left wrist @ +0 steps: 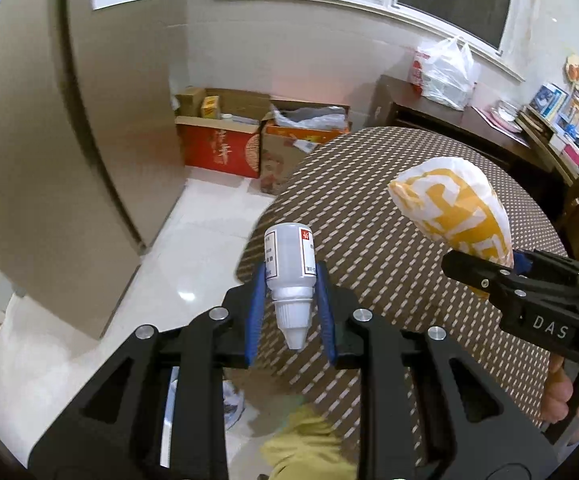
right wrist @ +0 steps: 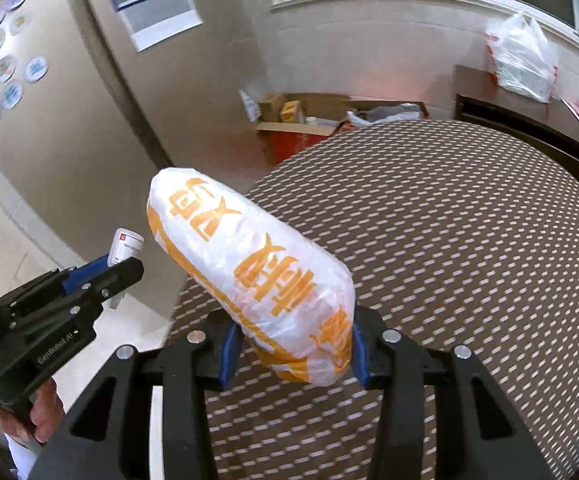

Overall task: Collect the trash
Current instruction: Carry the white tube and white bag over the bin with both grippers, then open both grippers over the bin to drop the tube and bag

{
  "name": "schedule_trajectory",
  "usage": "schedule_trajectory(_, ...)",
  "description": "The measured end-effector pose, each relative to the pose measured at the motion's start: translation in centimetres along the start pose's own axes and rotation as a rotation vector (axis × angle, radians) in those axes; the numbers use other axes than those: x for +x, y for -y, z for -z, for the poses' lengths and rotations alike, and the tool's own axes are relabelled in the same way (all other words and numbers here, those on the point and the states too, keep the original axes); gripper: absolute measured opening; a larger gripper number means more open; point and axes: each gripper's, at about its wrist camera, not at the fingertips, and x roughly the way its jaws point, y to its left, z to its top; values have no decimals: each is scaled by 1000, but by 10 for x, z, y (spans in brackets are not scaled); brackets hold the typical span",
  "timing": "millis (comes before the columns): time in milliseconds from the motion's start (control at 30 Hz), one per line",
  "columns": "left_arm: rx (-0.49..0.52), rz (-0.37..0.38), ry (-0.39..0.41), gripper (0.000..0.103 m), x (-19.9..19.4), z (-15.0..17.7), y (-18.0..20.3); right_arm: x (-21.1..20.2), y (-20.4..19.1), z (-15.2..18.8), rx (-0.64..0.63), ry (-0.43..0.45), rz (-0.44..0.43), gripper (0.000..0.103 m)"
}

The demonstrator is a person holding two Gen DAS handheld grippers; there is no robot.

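The left tool point(left wrist: 289, 280) pinches a small white bottle point(left wrist: 290, 266) between its blue pads, cap pointing toward the camera; the label text is too small to read. The right tool point(right wrist: 293, 344) pinches a white bag with orange print point(right wrist: 257, 276), held in the air above the round desk point(right wrist: 469, 240) with a brown dotted cover. The lower end of the bag hides between the pads. Behind the desk, cardboard boxes point(left wrist: 225, 136) stand on the floor, partly cut off by the desk edge.
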Motion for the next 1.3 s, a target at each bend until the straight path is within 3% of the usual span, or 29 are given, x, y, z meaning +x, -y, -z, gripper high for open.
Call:
schedule_trajectory(333,-115,-80,-55,25,-31,55,-81,26,-105,20,-99,-46,-113,44)
schedule_trajectory(633,-222,-128,-125,25,-26,100,-146,61,-176,47,-201,-132,-125,44)
schedule_trajectory(833,-230,-149,-252,28,3,118,-161,79,-195,60,-228,-141,-66,44)
schedule_trajectory(900,-236,-152,-257,54,7,125,-166,81,-205,68,-234,-152,-67,44)
schedule_trajectory(1100,-311,-158,-249,54,1,146,-190,97,-209,76,-219,-146,-26,44)
schedule_trajectory(1300,-371,-202,-241,54,-11,171,-208,124,-218,102,-141,-191,-71,44)
